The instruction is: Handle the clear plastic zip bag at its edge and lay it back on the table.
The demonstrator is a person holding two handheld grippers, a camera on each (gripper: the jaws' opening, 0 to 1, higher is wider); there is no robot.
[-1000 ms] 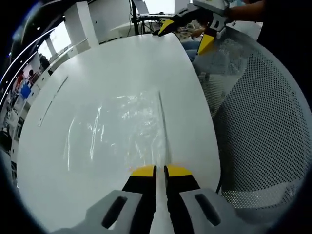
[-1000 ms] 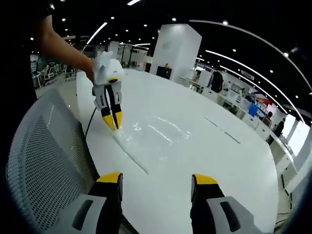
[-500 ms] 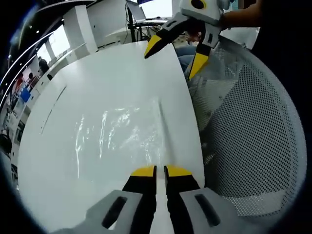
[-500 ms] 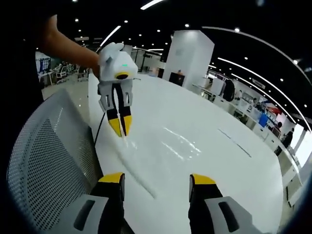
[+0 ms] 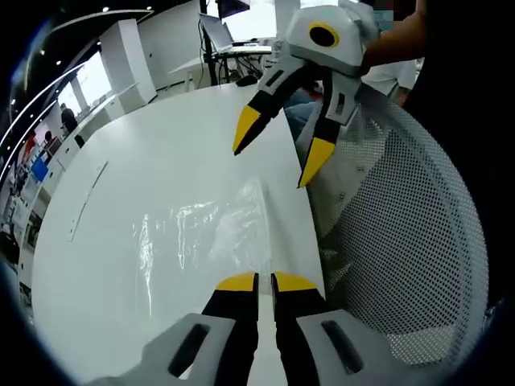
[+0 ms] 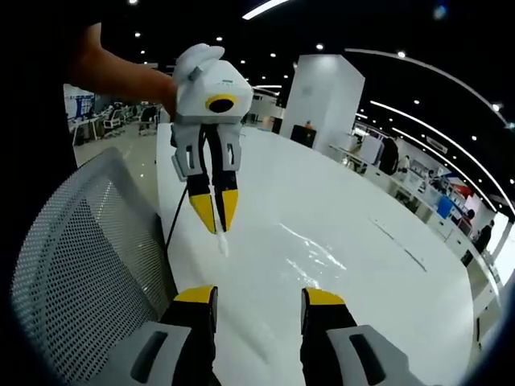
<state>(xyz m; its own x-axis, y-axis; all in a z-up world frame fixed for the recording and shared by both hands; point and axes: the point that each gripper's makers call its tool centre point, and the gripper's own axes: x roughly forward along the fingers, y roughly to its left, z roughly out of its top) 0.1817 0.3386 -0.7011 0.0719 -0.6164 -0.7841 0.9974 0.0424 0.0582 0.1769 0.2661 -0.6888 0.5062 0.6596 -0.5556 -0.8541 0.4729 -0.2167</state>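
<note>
The clear plastic zip bag [image 5: 205, 233] lies crinkled on the white table [image 5: 153, 137], its zip strip running along the table's edge into my left gripper [image 5: 265, 281]. That gripper is shut on the bag's edge. In the right gripper view the left gripper [image 6: 216, 213] points down, with a bit of the bag's edge [image 6: 223, 244] lifted below its tips and the rest of the bag [image 6: 318, 251] flat. My right gripper [image 6: 259, 296] is open and holds nothing. It hovers over the bag's far end [image 5: 278, 146].
A grey mesh chair back [image 5: 402, 241] stands close against the table's edge [image 6: 80, 265]. A person's arm holds each gripper. Office desks, a white pillar [image 6: 322, 104] and ceiling lights fill the background beyond the table [image 6: 378, 273].
The right gripper has come much closer to the left one, now over the bag's far end. The left gripper stays shut on the edge and has lifted it slightly.
</note>
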